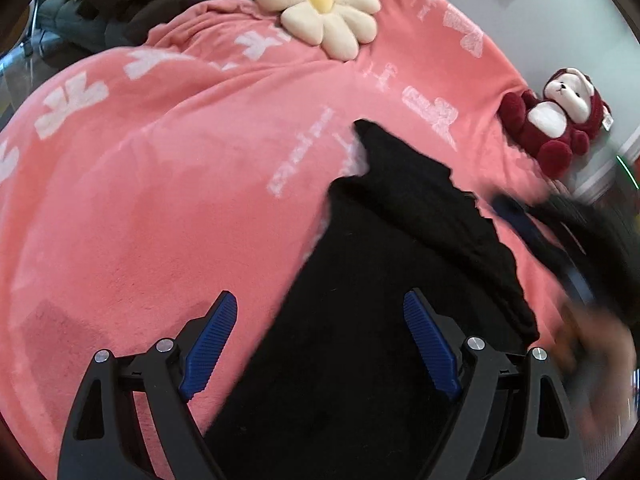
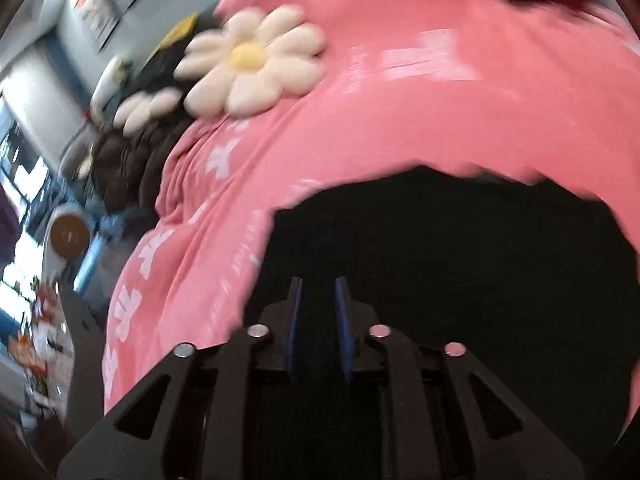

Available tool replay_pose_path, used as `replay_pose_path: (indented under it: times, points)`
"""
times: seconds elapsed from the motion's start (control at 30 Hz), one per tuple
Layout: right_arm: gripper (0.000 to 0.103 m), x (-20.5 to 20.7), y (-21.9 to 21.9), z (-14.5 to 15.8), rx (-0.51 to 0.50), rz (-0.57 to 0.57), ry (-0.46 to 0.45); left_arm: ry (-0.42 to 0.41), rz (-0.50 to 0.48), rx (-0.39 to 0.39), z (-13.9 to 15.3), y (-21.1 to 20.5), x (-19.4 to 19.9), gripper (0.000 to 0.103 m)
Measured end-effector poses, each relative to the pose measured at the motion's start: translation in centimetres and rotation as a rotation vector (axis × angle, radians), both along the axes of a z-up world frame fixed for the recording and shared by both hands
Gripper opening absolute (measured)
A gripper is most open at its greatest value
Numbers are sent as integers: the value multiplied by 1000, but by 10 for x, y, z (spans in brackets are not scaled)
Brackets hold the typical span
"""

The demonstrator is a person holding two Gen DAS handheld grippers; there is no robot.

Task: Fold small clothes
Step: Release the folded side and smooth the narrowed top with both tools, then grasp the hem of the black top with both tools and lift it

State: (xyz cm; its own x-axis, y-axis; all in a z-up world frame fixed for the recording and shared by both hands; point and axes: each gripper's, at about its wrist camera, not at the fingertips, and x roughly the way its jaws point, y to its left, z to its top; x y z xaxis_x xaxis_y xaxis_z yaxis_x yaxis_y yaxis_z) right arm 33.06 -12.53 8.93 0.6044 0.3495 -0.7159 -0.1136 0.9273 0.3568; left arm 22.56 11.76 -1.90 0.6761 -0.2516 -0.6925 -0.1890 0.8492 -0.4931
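The left gripper (image 1: 320,336) stands with its blue ribbed fingers (image 1: 212,340) wide apart and nothing pressed between them. The black garment (image 1: 360,300) lies flat on the pink blanket (image 1: 160,200) and fills most of the gap between those fingers: its left edge runs up just inside the left finger, while the right finger sits over the cloth itself. Beyond the fingertips a folded-over layer of the same garment slants up and away to a point, with a dark knitted look. To the right of the right finger, a blurred dark shape with a streak of blue is the right gripper (image 1: 560,248). In the right wrist view, the right gripper's fingers (image 2: 344,320) stand close together with only a narrow slit between them; the slit shows dark, and whether cloth is caught in it cannot be told, since the picture is smeared. The black garment spreads beneath and ahead of these fingers, its ragged edge meeting the blanket beyond the tips and to their left. Further off, past both pairs of fingers, a daisy-shaped cushion (image 1: 320,4) rests on the blanket, and a dark red plush toy (image 1: 556,120) sits far to the right of the left gripper's fingers.
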Motion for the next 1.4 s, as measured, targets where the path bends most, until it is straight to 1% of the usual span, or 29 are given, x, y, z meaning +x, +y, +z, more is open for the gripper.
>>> replay_pose_path:
  times: [0.07, 0.1, 0.13, 0.17, 0.2, 0.27, 0.3, 0.33, 0.37, 0.47, 0.5, 0.57, 0.63, 0.73, 0.77, 0.8, 0.87, 0.93, 1.0, 1.07, 1.1, 1.13, 1.17, 1.23, 1.3, 1.33, 1.4]
  points:
    - [27, -65, -63, -8, -29, -118, 46, 22, -3, -3, -5, 5, -3, 83]
    - [29, -82, -79, -10, -51, -146, 67, 28, -7, -8, -7, 7, -5, 83]
    - [33, -114, -103, -18, -104, -195, 109, 42, -15, -12, -8, 10, -9, 83]
    - [39, -135, -117, -23, -124, -230, 135, 51, -16, -14, -9, 12, -12, 83]
    - [40, -157, -131, -28, -127, -263, 157, 57, -19, -14, -9, 13, -16, 83]
    - [52, -203, -160, -37, -121, -338, 199, 64, -47, -14, -6, 13, -27, 83]
    - [53, -215, -164, -39, -113, -354, 207, 69, -68, -21, -7, 13, -33, 83]
    - [56, -234, -173, -44, -84, -369, 222, 80, -79, -23, -7, 13, -40, 83]
    - [62, -242, -179, -47, -66, -377, 233, 98, -91, -31, -10, 14, -48, 83]
    - [64, -267, -191, -62, -2, -380, 266, 154, -107, -39, -18, 16, -66, 83]
    - [64, -273, -190, -68, 12, -379, 283, 172, -115, -46, -21, 16, -71, 83]
    - [65, -275, -189, -75, 57, -357, 317, 181, -119, -34, -22, 14, -80, 83]
    - [67, -272, -181, -81, 60, -337, 350, 195, -137, -22, -24, 9, -85, 83]
    - [74, -267, -173, -91, 61, -325, 383, 189, -182, 54, -25, -3, -93, 83]
    - [75, -267, -172, -92, 54, -323, 383, 186, -206, 97, -26, -9, -95, 83]
    - [75, -266, -170, -92, 46, -320, 379, 185, -225, 123, -27, -12, -96, 83]
    - [76, -266, -168, -91, 39, -311, 380, 179, -248, 154, -27, -15, -97, 83]
    - [73, -269, -173, -89, 45, -331, 377, 182, -251, 144, -28, -13, -98, 81]
    - [73, -277, -186, -87, 59, -391, 368, 198, -229, 113, -26, -6, -102, 81]
    - [74, -283, -199, -91, 103, -445, 397, 210, -197, 95, -25, 0, -108, 81]
    - [74, -285, -205, -96, 125, -450, 421, 220, -185, 107, -26, 2, -111, 81]
    - [74, -286, -207, -99, 134, -448, 429, 236, -164, 137, -26, 3, -113, 82]
    - [75, -285, -204, -98, 122, -436, 427, 250, -149, 158, -28, 5, -115, 82]
    - [75, -283, -196, -97, 92, -395, 431, 267, -149, 159, -31, 6, -116, 82]
    - [75, -281, -188, -95, 83, -369, 433, 264, -150, 159, -32, 7, -115, 83]
    - [73, -281, -183, -95, 90, -348, 431, 262, -149, 152, -32, 8, -115, 83]
    - [63, -281, -176, -94, 76, -315, 428, 247, -151, 111, -33, 11, -115, 81]
